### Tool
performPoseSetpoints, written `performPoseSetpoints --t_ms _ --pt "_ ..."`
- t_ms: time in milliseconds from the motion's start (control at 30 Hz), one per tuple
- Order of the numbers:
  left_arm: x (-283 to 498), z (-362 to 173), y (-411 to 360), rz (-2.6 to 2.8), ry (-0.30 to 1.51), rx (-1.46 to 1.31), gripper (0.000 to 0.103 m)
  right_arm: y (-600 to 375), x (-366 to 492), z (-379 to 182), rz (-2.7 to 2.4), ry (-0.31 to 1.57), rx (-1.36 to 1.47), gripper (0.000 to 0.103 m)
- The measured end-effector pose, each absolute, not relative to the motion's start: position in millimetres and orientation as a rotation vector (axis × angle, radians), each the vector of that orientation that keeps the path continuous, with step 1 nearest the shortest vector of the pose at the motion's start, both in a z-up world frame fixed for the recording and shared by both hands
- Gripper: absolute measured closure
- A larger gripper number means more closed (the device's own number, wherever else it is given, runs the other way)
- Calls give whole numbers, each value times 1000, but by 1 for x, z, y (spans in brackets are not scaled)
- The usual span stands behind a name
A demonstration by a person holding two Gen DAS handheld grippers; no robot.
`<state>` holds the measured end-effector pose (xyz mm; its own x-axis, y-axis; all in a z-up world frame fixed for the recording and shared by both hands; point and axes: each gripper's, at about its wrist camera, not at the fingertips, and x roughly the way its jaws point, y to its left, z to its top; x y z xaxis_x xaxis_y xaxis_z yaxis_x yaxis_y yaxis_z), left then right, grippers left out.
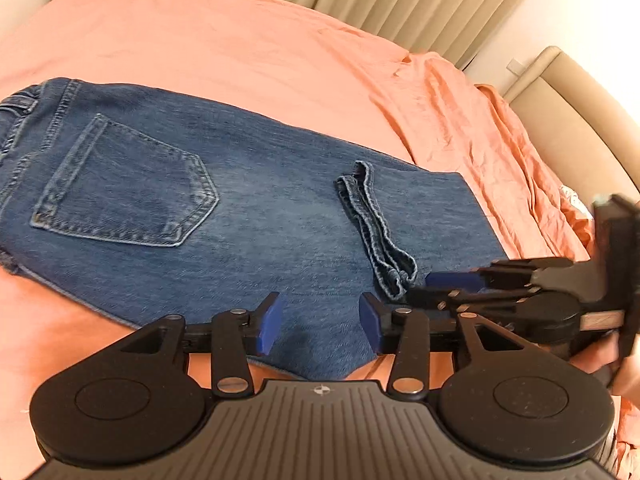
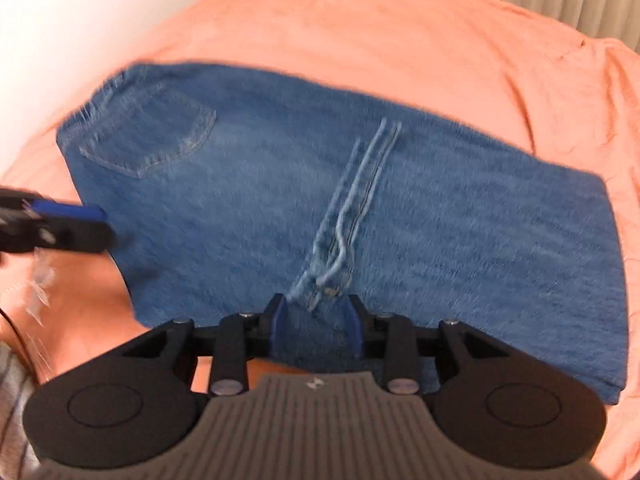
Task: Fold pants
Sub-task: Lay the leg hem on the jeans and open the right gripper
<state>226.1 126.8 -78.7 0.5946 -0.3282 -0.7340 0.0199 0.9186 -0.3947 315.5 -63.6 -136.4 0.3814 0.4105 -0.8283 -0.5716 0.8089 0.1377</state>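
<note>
Left wrist view is showing me the jeans [image 1: 248, 208] lying folded on the orange bed sheet [image 1: 224, 52], leg hems [image 1: 372, 224] resting across the middle. I'm holding the left gripper [image 1: 318, 326] fingers half open and empty, and the right gripper [image 2: 316, 326] fingers partly open over the hems, gripping nothing. Denim is looking heavy and floppy; I'm judging the stacked edge beside the hems the best hold.

Both black blue-padded grippers are angling downward side by side, left gripper [image 1: 320, 322] and right gripper [image 2: 316, 326] standing with jaws parted, gripping nothing.
</note>
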Motion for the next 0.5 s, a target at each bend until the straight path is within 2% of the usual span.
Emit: performPoseSetpoints --t_ms 333,400,433,500 --pt "240 -89 114 -187 938 -317 52 -51 364 -147 547 1013 -57 76" --pt "241 -91 116 -185 943 -319 52 -43 372 -159 526 1024 -67 93" --pt "242 -92 117 -184 945 -320 52 -46 374 -162 527 1030 -56 94" --pt "244 -95 120 -183 946 -325 52 -51 373 -163 540 1022 -20 103"
